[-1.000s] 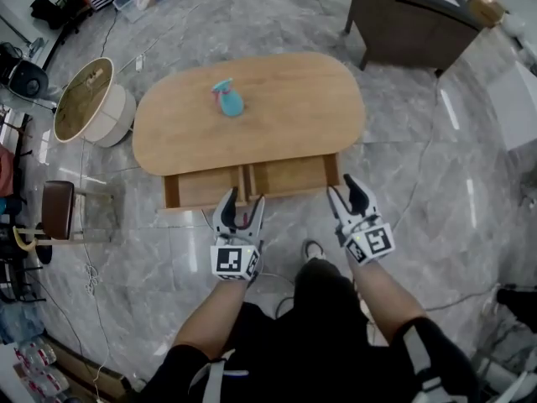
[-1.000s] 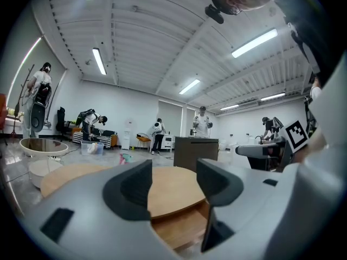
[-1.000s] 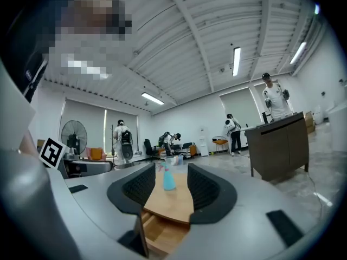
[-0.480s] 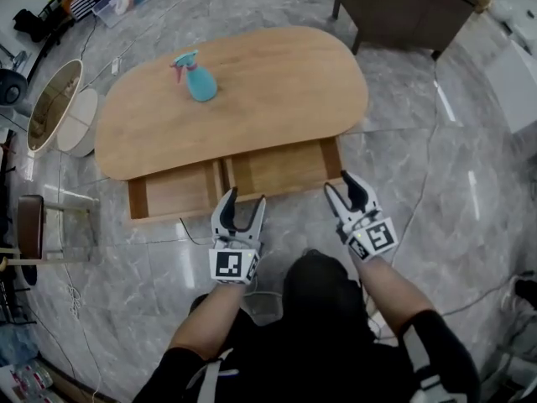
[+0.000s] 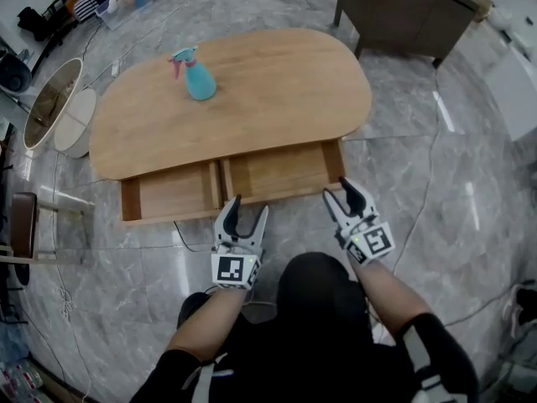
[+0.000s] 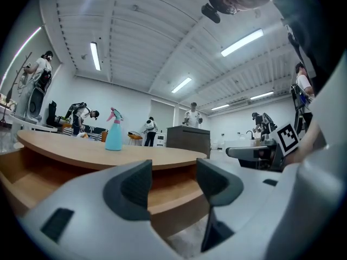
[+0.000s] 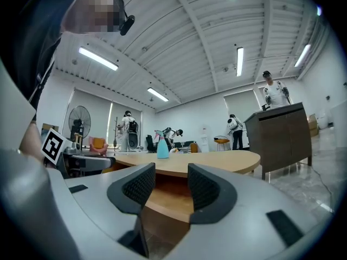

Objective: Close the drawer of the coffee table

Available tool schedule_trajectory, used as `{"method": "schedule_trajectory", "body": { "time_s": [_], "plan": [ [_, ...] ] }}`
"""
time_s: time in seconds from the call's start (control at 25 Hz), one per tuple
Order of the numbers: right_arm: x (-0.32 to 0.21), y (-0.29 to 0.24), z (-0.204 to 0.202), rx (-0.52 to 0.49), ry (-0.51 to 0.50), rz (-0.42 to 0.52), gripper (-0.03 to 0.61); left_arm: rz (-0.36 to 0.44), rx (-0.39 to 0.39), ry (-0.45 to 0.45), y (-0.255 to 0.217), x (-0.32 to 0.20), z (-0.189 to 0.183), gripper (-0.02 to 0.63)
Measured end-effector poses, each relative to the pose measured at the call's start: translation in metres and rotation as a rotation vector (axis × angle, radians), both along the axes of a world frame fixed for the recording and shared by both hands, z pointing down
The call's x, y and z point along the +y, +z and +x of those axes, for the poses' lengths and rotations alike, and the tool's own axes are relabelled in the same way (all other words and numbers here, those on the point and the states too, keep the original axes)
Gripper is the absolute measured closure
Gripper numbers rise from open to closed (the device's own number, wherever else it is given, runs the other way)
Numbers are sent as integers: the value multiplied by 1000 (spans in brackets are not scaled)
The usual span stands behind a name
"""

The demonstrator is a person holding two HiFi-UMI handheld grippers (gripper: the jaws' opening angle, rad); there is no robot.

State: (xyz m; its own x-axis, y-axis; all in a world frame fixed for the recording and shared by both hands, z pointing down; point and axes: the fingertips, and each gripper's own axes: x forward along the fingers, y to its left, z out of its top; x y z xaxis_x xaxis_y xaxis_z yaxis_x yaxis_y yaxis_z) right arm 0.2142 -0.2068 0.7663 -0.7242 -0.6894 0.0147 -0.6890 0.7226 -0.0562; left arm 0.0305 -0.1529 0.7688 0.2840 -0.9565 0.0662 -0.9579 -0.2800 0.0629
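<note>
The oval wooden coffee table (image 5: 252, 91) has a wide two-compartment drawer (image 5: 277, 170) pulled out toward me, nothing in it. My left gripper (image 5: 240, 211) hovers open just in front of the drawer's front edge, near the divider. My right gripper (image 5: 344, 196) stands open by the drawer's right front corner, close to the wood; whether it touches I cannot tell. In the left gripper view the left gripper (image 6: 173, 186) frames the drawer front (image 6: 179, 196). In the right gripper view the right gripper (image 7: 171, 186) frames the drawer's corner (image 7: 168, 205). Neither holds anything.
A teal spray bottle (image 5: 195, 75) stands on the tabletop at the far left. A dark cabinet (image 5: 403, 11) stands at the far right, a round mirror and white tub (image 5: 54, 107) at the left, a stool (image 5: 21, 225) at the left edge. Marble floor surrounds the table.
The view has shifted closer to the table. Both grippers have come up to the drawer's front edge, still open; the drawer is as far out as before.
</note>
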Motion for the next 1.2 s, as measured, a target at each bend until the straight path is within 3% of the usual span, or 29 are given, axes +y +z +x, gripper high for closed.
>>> {"method": "schedule_trajectory", "body": {
  "time_s": [0.36, 0.8, 0.96, 1.2],
  "plan": [
    [10, 34, 2, 28, -31, -22, 411, -21, 9, -3, 27, 3, 5, 360],
    [17, 85, 3, 77, -70, -114, 411, -111, 10, -7, 87, 9, 7, 360],
    [8, 109, 14, 92, -44, -147, 411, -83, -25, -10, 92, 8, 6, 362],
    [6, 113, 17, 97, -38, -169, 413, -85, 10, -24, 88, 7, 9, 362]
  ]
}}
